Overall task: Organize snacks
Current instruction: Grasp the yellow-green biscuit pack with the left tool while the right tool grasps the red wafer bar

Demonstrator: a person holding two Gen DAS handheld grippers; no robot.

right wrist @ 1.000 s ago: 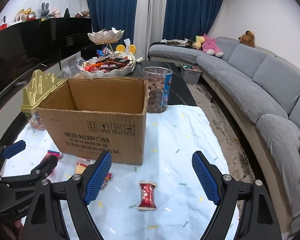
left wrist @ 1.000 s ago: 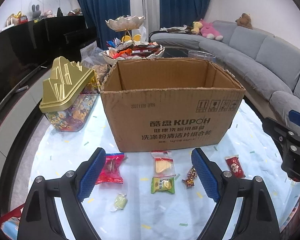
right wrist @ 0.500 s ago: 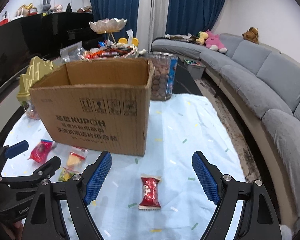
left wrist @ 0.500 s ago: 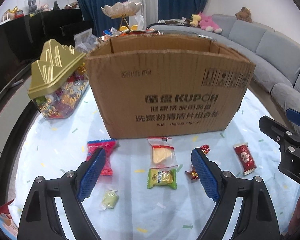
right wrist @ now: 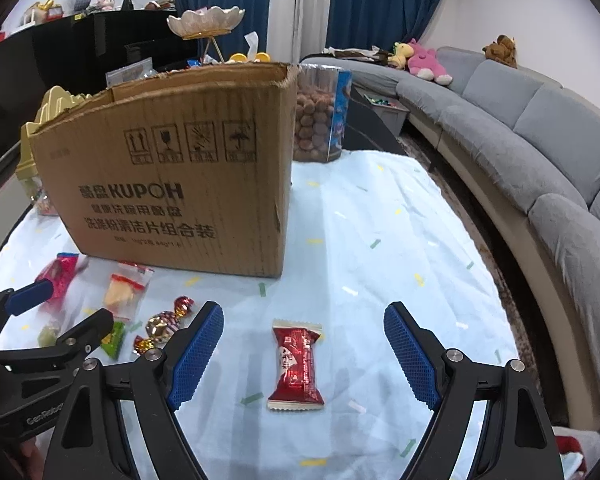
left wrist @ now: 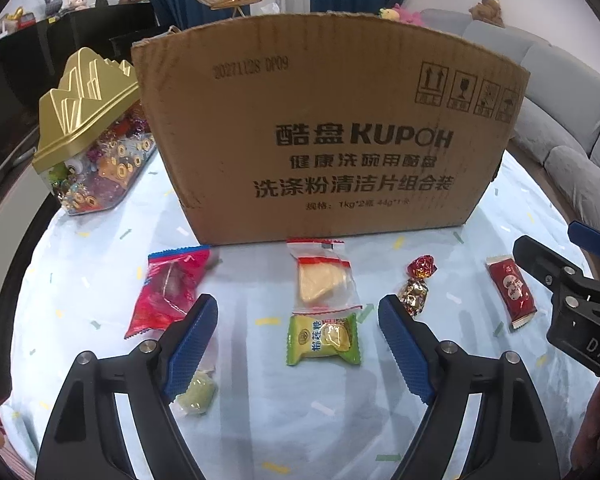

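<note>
Right, the left gripper (left wrist: pixel 298 344) hangs low over the pale blue cloth (left wrist: pixel 100 248), jaws wide but closing slightly, gripping nothing; a green snack packet (left wrist: pixel 324 340) lies on the cloth between its fingers, untouched. The right gripper (right wrist: pixel 304 352) stands wide too, empty, with a red snack packet (right wrist: pixel 296 364) flat on the cloth between its fingers. Just behind, the cardboard box (left wrist: pixel 328 136) stands upright, more sweets scattered at its foot
</note>
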